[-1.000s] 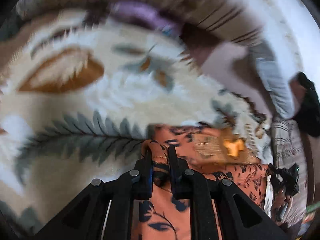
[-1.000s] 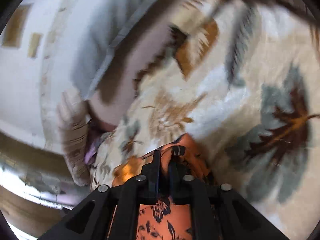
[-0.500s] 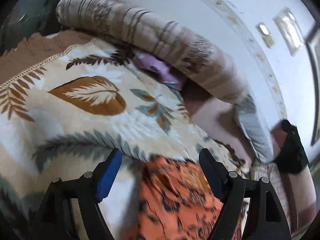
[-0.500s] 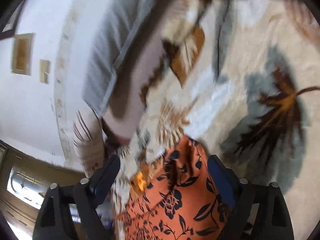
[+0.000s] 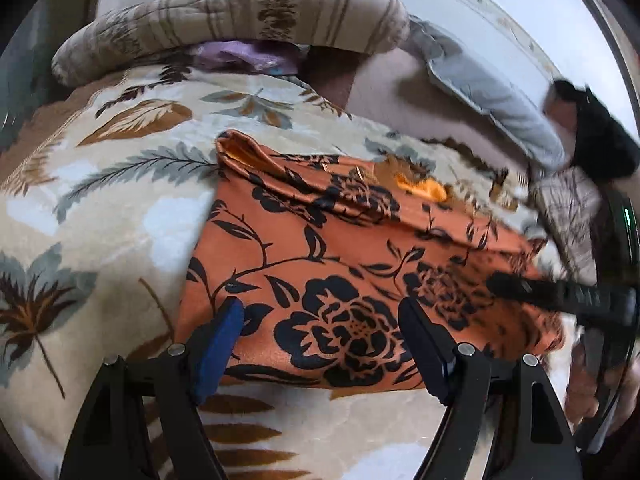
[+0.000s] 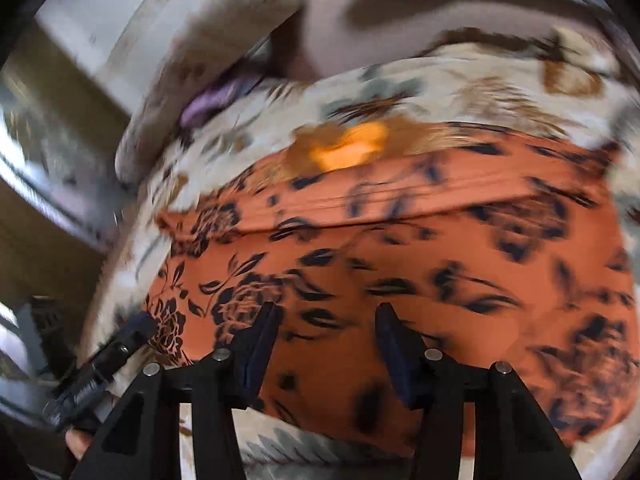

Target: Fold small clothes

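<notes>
An orange garment with a black flower print (image 5: 320,248) lies folded flat on a leaf-patterned blanket (image 5: 120,220). Its folded-over upper layer ends in a crease across the middle, and a yellow lining shows at the far edge. My left gripper (image 5: 320,312) hovers open over the garment's near edge, with nothing pinched. In the blurred right wrist view the same garment (image 6: 400,248) fills the frame. My right gripper (image 6: 328,312) stands above it with its jaws closing; the pads press on no cloth. The other gripper's black finger (image 5: 560,300) reaches in from the right.
A rolled striped quilt (image 5: 240,16) lies along the blanket's far side, with a purple cloth (image 5: 240,56) tucked under it. A grey pillow (image 5: 500,96) and a black object (image 5: 600,132) sit at the far right by the white wall.
Both grippers were shut on the garment's edge a second ago. They have let go, opened and drawn back to its near edge; the garment now lies folded over. The right jaws have narrowed.
</notes>
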`<action>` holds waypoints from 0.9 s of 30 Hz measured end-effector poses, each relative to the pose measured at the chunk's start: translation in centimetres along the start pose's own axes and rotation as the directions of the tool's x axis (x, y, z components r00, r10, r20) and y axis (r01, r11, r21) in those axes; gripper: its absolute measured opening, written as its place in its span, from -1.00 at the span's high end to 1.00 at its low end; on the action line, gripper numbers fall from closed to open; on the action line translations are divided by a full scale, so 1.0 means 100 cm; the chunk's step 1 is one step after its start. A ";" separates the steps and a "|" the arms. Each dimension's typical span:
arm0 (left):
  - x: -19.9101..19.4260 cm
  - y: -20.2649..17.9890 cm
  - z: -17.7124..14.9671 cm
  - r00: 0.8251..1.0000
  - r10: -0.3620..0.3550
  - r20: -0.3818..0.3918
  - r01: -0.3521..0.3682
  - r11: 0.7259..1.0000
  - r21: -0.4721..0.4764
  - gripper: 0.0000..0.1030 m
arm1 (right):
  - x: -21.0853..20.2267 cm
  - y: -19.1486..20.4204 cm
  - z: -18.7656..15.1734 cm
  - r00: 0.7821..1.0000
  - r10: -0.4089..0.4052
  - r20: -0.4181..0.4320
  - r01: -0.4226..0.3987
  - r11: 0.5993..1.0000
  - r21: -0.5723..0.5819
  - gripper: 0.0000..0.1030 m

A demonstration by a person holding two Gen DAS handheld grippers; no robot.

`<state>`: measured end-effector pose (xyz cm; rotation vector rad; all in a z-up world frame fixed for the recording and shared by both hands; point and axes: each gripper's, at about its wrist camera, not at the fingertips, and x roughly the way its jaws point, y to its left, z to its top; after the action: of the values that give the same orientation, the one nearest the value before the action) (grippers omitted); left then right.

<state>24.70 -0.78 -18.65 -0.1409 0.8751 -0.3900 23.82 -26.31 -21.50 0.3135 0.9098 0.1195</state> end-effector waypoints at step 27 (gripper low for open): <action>0.015 0.010 0.019 0.992 0.124 0.003 -0.124 0.992 -0.011 -0.55 | -0.023 -0.158 0.064 0.926 -0.360 0.113 0.294 0.876 0.383 -0.05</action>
<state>27.33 -0.52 -18.83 -0.0965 0.8781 -0.2688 27.03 -43.21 -21.05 0.4964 0.7877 -0.3929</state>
